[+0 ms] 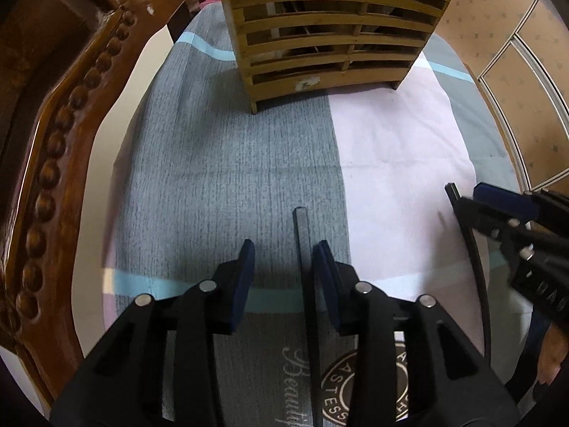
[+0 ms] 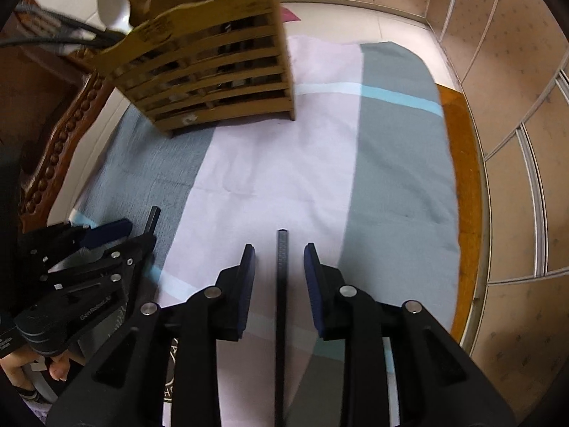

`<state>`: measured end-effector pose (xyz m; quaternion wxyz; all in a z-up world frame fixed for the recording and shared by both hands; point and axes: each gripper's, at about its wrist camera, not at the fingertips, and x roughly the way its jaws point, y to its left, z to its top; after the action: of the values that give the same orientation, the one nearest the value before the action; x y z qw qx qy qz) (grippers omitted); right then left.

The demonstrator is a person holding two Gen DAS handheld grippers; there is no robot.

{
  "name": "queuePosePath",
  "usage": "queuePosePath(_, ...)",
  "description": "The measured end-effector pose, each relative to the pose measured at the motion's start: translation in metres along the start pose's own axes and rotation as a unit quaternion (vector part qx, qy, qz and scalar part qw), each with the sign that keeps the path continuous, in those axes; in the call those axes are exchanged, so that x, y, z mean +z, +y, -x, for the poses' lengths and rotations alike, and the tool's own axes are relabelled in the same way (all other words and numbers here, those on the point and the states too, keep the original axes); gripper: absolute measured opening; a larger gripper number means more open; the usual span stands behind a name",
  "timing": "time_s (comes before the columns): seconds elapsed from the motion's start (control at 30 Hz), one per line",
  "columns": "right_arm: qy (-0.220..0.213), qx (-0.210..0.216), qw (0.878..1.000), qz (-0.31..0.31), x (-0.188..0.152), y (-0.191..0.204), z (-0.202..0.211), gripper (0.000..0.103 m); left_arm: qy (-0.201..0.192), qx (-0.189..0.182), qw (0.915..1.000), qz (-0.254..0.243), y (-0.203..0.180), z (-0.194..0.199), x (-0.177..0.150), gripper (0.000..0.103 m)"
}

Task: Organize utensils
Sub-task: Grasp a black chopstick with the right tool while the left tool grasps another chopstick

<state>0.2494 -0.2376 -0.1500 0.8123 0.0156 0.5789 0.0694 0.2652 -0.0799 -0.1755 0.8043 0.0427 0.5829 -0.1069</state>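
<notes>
A slatted wooden utensil holder (image 1: 334, 32) stands at the far end of a cloth-covered table; it also shows in the right wrist view (image 2: 209, 67), with a white spoon (image 2: 113, 3) sticking out of it. A black chopstick (image 1: 306, 277) lies on the cloth between the fingers of my open left gripper (image 1: 284, 252), close to the right finger. A second black chopstick (image 2: 282, 306) lies between the fingers of my open right gripper (image 2: 279, 256). Each gripper shows in the other's view, the right gripper (image 1: 498, 206) and the left gripper (image 2: 117, 238).
The cloth (image 1: 227, 163) has grey, pink and pale blue panels. A carved wooden chair back (image 1: 53, 149) stands close on the left. A tiled wall (image 2: 515, 106) runs along the right, past the table's wooden edge (image 2: 462, 178).
</notes>
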Motion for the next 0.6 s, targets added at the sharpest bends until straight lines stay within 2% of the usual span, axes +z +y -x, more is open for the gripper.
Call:
queuePosePath(0.1,0.018,-0.009,1.000,0.001,0.003,0.005,-0.011,0.031,0.003,0.007,1.0000,-0.003,-0.007,-0.001,0.004,0.044)
queuePosePath(0.23,0.027,-0.015,1.000,0.005,0.003,0.006,-0.018,0.033,0.008,0.020,0.9998,0.000,-0.012,-0.007,0.012,0.064)
queuePosePath(0.3,0.029,-0.016,0.999,0.009,0.004,0.009,-0.019,0.036,0.007,0.015,0.9999,0.003,-0.010,-0.008,0.017,0.065)
queuePosePath(0.4,0.033,-0.022,0.999,0.020,0.004,0.015,-0.020,0.041,0.003,0.012,0.9999,0.002,-0.013,-0.009,0.017,0.061)
queuePosePath(0.47,0.035,-0.032,0.998,0.028,0.005,0.020,-0.021,0.042,0.000,0.010,0.9999,0.001,-0.017,-0.009,0.019,0.050)
queuePosePath(0.6,0.038,-0.045,0.998,0.035,0.001,0.031,-0.021,0.042,0.001,0.006,1.0000,-0.005,-0.008,-0.006,0.028,0.036)
